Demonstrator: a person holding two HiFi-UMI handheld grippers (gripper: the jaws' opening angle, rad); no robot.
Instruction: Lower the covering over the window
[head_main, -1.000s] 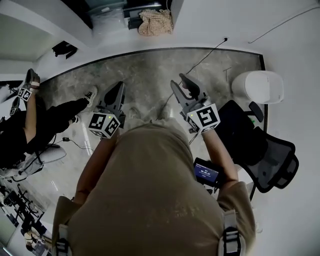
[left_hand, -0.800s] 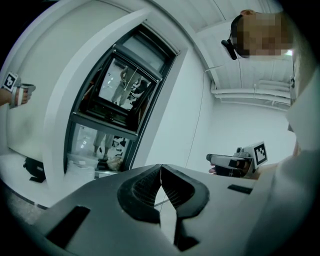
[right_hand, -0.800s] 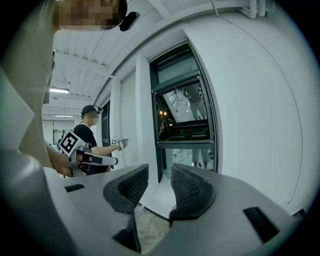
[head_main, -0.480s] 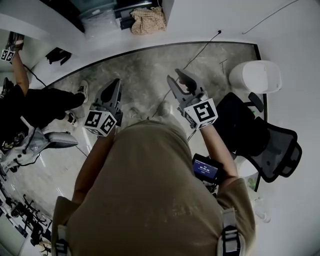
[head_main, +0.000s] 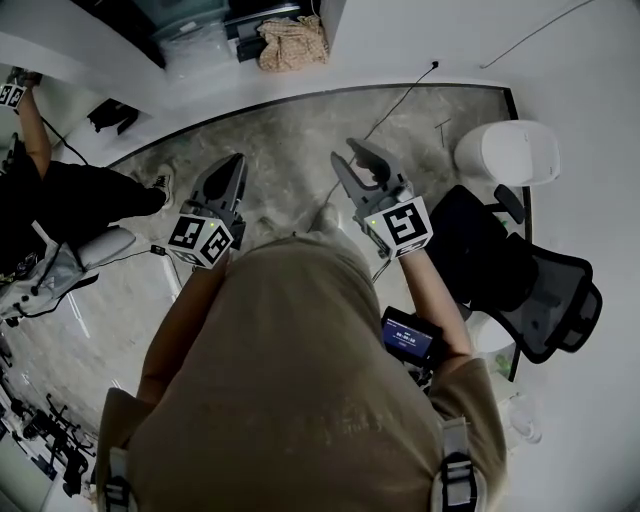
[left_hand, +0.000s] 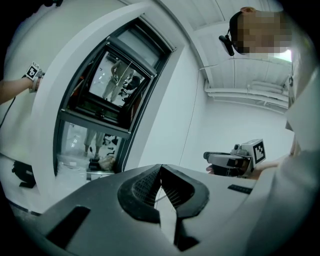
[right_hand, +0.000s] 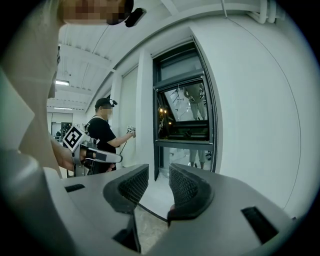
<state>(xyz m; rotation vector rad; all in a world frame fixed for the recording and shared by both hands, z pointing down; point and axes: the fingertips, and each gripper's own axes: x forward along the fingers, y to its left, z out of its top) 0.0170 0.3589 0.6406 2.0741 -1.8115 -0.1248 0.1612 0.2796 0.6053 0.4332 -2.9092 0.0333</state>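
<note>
Both tools are being held out in front of the person, side by side above the grey stone floor (head_main: 290, 140). The left gripper (head_main: 233, 162) (left_hand: 160, 167) is being held with its jaws pressed together at the tips, nothing between them. The right gripper (head_main: 352, 155) (right_hand: 159, 172) is being held with its jaws apart and empty; only floor and wall are being seen through the gap.

The window (right_hand: 185, 115) (left_hand: 110, 95) is being faced from some way off. It is set in the white wall at the far side, well apart from both grippers. Standing figures are being reflected in its bare glass. A covering cannot be told apart at the top of the dark frame.

At the left, a second person (right_hand: 102, 135) in black is being seen near the wall. At the right, a black office chair (head_main: 540, 300) is being passed just beside the person's right arm.
</note>
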